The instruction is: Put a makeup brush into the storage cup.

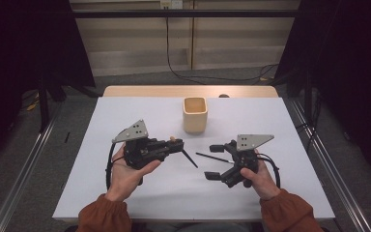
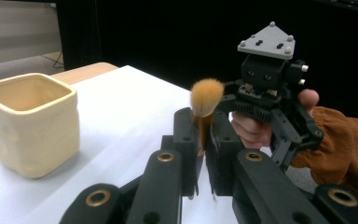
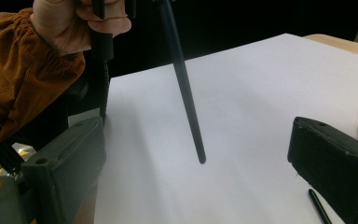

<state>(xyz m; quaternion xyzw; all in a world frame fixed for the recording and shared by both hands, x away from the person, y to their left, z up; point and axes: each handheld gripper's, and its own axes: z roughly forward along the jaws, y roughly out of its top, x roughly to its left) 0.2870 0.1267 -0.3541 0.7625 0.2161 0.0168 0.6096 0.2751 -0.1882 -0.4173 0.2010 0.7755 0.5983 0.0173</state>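
A: Nearest us, in the left gripper view, our left gripper (image 2: 200, 154) has its jaws clamped on the brush (image 2: 206, 100); the pads hide where the tuft meets the handle.

B: And the handle's top is cut off in the right gripper view, so we only get the black shaft slanting down, its tip hovering above the sheet.

A: Our right gripper (image 1: 215, 162) has its jaws wide apart with nothing between them. A second thin black stick (image 1: 212, 157) lies by it, its far end hidden under the gripper.

B: Beyond stands the cream cup (image 1: 195, 114), upright on the white sheet (image 1: 125, 193) over the wooden table (image 1: 140, 91).

A: Farther off, grey floor, a pale wall with cables, and dark sides we can't make out.
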